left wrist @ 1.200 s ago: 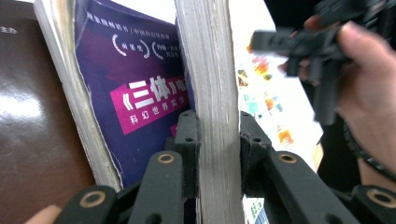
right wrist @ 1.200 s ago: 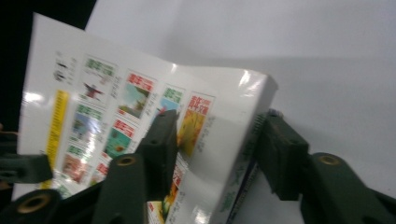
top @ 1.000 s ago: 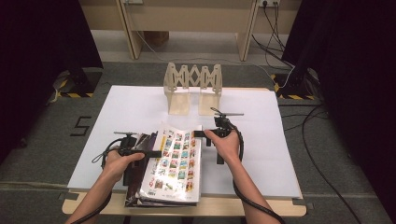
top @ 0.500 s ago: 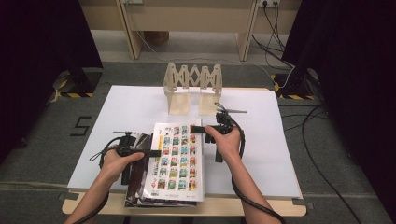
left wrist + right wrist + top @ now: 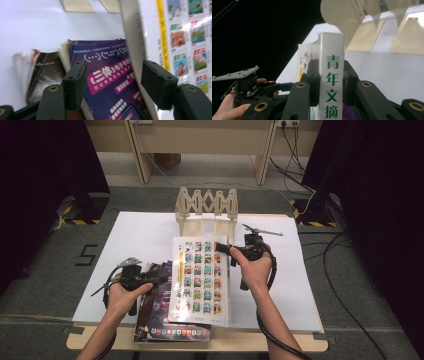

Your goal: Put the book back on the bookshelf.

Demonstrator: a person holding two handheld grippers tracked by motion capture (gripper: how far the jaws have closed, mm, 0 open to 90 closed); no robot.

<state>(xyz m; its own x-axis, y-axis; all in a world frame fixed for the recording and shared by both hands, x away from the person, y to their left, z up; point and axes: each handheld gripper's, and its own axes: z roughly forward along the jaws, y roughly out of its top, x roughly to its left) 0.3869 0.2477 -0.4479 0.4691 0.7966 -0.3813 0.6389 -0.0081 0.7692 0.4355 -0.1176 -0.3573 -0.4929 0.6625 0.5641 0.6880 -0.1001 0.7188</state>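
The left gripper is resting near the tabletop's front left corner, its jaws standing wide after just opening, with nothing pressed between them. In the left gripper view one pad is sitting just beside the raised book's lower edge, apart from it. Under that gripper a stack of books is lying flat at the front edge, a purple cover on top. Moving right, the white book with rows of small colour pictures is tilting up off the stack, its far end lifted. The right gripper is clamping that book by its spine, jaws pressing both sides. Beyond it, at the back edge, a wooden rack with slots is standing open. The step in hand looks like lifting the book to stand it in the rack. Next, the right gripper likely needs to carry it back, turn it upright and line it with a slot.
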